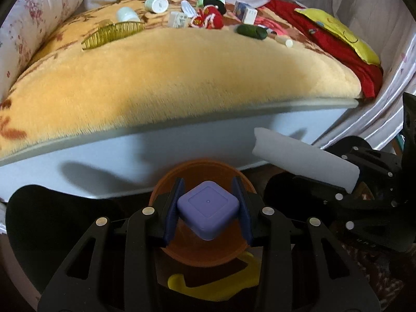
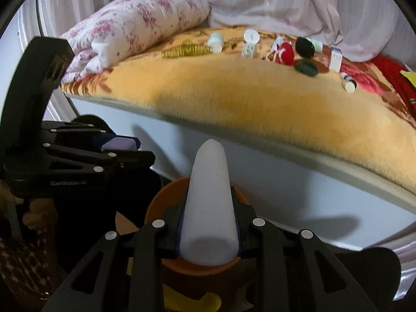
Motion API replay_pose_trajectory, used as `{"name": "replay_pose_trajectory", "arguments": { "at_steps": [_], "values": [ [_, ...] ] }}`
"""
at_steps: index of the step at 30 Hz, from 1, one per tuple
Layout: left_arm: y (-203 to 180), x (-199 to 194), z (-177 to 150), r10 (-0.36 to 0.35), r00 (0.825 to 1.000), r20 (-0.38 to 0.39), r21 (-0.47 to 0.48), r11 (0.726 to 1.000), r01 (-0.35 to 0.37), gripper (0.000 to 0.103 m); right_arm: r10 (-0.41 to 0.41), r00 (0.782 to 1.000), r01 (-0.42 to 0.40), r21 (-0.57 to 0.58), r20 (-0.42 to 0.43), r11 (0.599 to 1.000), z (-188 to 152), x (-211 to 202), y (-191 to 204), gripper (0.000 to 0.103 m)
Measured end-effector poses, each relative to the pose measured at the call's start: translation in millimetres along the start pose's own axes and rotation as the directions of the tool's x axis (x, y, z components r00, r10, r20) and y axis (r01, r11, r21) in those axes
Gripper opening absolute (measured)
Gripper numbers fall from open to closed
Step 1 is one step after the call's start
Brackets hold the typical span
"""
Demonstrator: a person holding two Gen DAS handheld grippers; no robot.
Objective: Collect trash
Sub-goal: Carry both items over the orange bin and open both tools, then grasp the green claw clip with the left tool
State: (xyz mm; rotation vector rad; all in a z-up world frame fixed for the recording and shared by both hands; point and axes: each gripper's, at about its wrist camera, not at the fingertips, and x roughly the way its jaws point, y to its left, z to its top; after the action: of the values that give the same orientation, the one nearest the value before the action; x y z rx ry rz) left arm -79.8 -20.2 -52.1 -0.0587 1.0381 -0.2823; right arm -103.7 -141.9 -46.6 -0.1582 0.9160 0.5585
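We have two pieces of trash in our grippers, and both hang right over the round orange plastic bin point(image 1: 197, 252) on the floor by the bed. Our left gripper point(image 1: 208, 208) squeezes a small purple square plastic cap point(image 1: 208, 209) between its blue pads point(image 1: 173, 208), and the bin's mouth lies straight below it. Our right gripper point(image 2: 209, 223) hugs a long white foam tube point(image 2: 209, 208). The tube points forward, away from us and toward the white side of the bed point(image 2: 286, 182), so its far end sticks out past the bin's far rim point(image 2: 169, 189). We think the cap can just drop in. The tube may need its tip turned down first, or it could catch on the rim. More small things lie far off on the fuzzy yellow blanket point(image 1: 182, 72).
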Motion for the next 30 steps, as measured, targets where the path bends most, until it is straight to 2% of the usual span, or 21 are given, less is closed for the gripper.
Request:
{"name": "replay_pose_trajectory", "arguments": {
  "at_steps": [2,3,4,5,6,7,12,18,23,27,30],
  "values": [
    [0,-1,-1,-0.002,1.0,-0.01,-0.014,1.0,0.001,0.038,0.014,1.0,-0.014,-0.001,-0.027,1.0,-2,3,2,0.03],
    [1,-1,-1,-0.002,1.0,-0.012,-0.019,1.0,0.002,0.042,0.015,0.999,-0.015,-0.002,-0.032,1.0,-3,3,3,0.04],
    [1,-3,-2,-0.002,1.0,-0.013,-0.025,1.0,0.002,0.046,0.018,0.999,-0.018,-0.002,-0.033,1.0,-3,3,3,0.055],
    [3,-5,-1,0.008,1.0,-0.006,-0.036,0.999,-0.009,0.058,0.017,0.999,-0.017,-0.001,-0.028,1.0,-3,2,2,0.061],
    [4,-8,-2,0.018,1.0,0.006,-0.044,0.999,-0.017,0.067,0.007,1.0,-0.007,-0.001,-0.017,1.0,-2,0,1,0.062],
    [6,-11,-2,0.025,0.999,0.021,-0.052,0.998,-0.024,0.07,-0.004,1.0,0.004,-0.005,-0.004,1.0,-2,-2,0,0.062],
    [11,-21,4,0.058,0.996,0.061,-0.061,0.997,-0.054,0.077,-0.037,0.999,0.037,-0.007,0.034,0.999,3,-8,-6,0.063],
    [24,-33,24,0.08,0.986,0.149,-0.067,0.995,-0.071,0.077,-0.069,0.99,0.07,-0.006,0.126,0.998,21,-21,-15,0.066],
    [52,-41,70,0.115,0.959,0.261,-0.068,0.993,-0.1,0.077,-0.089,0.976,0.091,0.0,0.198,0.996,43,-28,-25,0.067],
    [78,-32,108,0.151,0.94,0.306,-0.039,0.989,-0.146,0.081,-0.105,0.961,0.108,0.001,0.254,0.994,60,-31,-29,0.068],
    [97,-17,134,0.168,0.935,0.312,0.004,0.984,-0.179,0.084,-0.108,0.953,0.116,-0.01,0.284,0.993,68,-32,-29,0.072]
  ]
}}
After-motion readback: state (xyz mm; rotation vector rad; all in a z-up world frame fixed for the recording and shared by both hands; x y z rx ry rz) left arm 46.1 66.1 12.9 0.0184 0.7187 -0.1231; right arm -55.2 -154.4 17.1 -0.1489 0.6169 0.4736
